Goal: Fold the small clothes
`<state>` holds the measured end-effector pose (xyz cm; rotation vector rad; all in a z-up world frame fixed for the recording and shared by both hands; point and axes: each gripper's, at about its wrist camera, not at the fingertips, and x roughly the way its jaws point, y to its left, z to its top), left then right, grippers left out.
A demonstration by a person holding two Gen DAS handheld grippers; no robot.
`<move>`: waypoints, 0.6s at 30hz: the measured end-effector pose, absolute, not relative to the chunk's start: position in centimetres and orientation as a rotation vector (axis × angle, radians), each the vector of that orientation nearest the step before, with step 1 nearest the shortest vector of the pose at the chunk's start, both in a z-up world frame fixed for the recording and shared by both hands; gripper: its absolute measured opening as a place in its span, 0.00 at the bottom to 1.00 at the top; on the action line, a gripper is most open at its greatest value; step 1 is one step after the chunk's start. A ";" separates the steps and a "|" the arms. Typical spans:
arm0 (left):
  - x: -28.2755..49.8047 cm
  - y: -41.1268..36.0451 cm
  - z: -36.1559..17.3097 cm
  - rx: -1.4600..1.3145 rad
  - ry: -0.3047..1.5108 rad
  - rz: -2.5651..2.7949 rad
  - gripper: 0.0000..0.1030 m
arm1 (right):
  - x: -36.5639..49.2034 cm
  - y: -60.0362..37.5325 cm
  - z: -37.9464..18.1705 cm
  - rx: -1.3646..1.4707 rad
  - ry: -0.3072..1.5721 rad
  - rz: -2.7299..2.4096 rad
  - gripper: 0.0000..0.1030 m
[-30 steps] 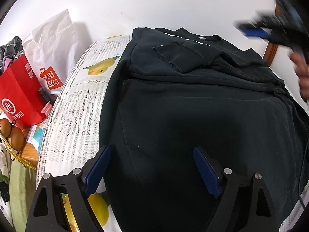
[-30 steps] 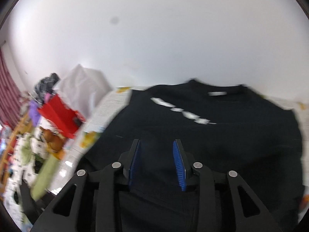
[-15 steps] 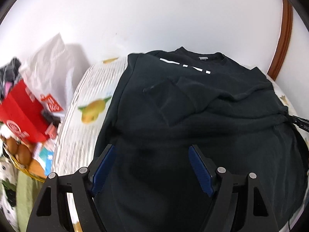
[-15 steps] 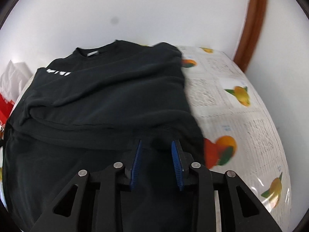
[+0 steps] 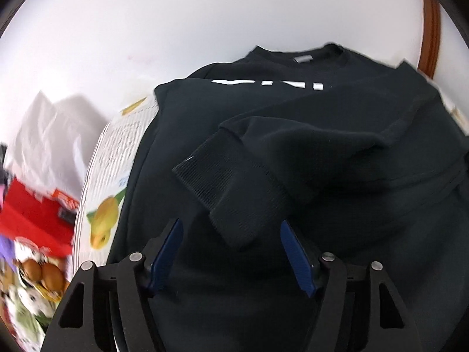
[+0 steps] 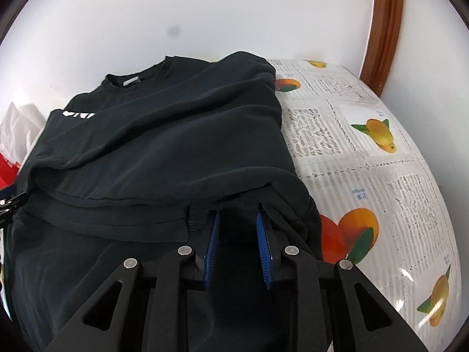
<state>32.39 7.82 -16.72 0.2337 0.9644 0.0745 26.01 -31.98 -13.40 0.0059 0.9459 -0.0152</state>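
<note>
A black sweatshirt (image 5: pixel 322 152) with white chest lettering lies on the table, both sleeves folded across its front. It also shows in the right wrist view (image 6: pixel 164 146). My left gripper (image 5: pixel 230 228) is open, its blue pads either side of a ribbed sleeve cuff (image 5: pixel 231 196), just above the cloth. My right gripper (image 6: pixel 237 218) is partly open over the sweatshirt's right edge, with a fold of black cloth between its pads; whether it grips the cloth is unclear.
A fruit-print tablecloth (image 6: pixel 366 158) covers the table, bare on the right. A white plastic bag (image 5: pixel 55 135), a red bag (image 5: pixel 32 220) and eggs (image 5: pixel 41 272) sit off the left edge. A brown wooden frame (image 6: pixel 384 29) stands against the white wall.
My left gripper has moved forward and down toward the folded sleeve cuff. My right gripper has moved forward onto the sweatshirt's right edge, with the same jaw gap.
</note>
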 end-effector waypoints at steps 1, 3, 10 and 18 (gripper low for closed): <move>32.6 7.5 -17.0 0.244 0.958 0.069 0.62 | 26.1 -32.0 -13.6 -0.004 0.947 -0.025 0.24; 32.9 7.0 -17.1 0.256 0.937 0.070 0.50 | 26.1 -32.2 -13.7 0.006 0.943 -0.021 0.24; 32.0 7.5 -14.2 0.249 0.848 0.069 0.14 | 26.2 -32.4 -13.7 0.018 0.955 -0.013 0.24; 30.2 11.6 -14.8 0.160 0.901 0.033 0.14 | 26.2 -32.6 -13.3 0.029 0.979 -0.019 0.21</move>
